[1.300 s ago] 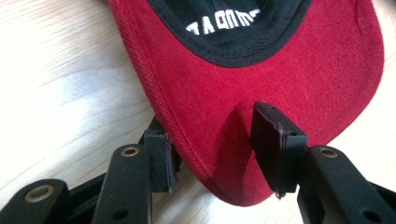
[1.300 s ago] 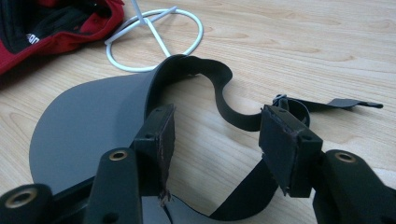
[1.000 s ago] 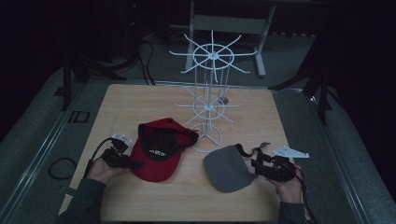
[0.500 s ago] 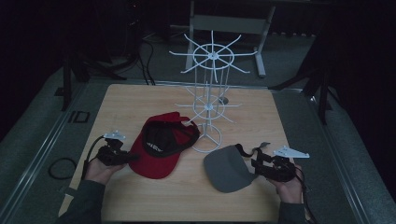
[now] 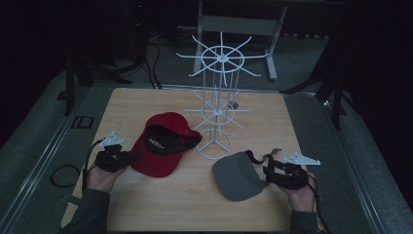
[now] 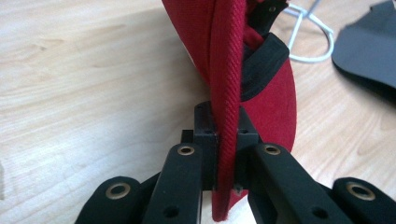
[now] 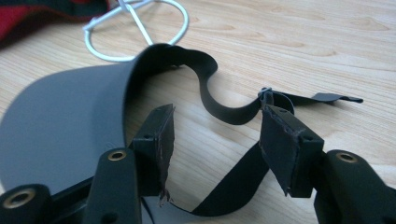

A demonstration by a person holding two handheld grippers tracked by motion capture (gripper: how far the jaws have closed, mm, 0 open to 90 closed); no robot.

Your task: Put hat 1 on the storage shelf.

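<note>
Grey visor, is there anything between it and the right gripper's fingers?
Nothing visible. The right gripper is open, with the grey visor and its black strap directly ahead on the table. The white wire rack and the red cap sit off to the side.

Light: dim; far side of the room nearly black.
Tabletop [image 5: 146, 105]: light wood, square, pale grain.
Floor [image 5: 39, 131]: grey carpet on both sides of the tabletop.
Rail [image 5: 46, 158]: metal strip along the tabletop's left edge; a matching one on the right.
Cables [image 5: 151, 58]: dark, on the floor behind, far left.
Frame [image 5: 238, 24]: grey metal, on legs, behind the tabletop.
</note>
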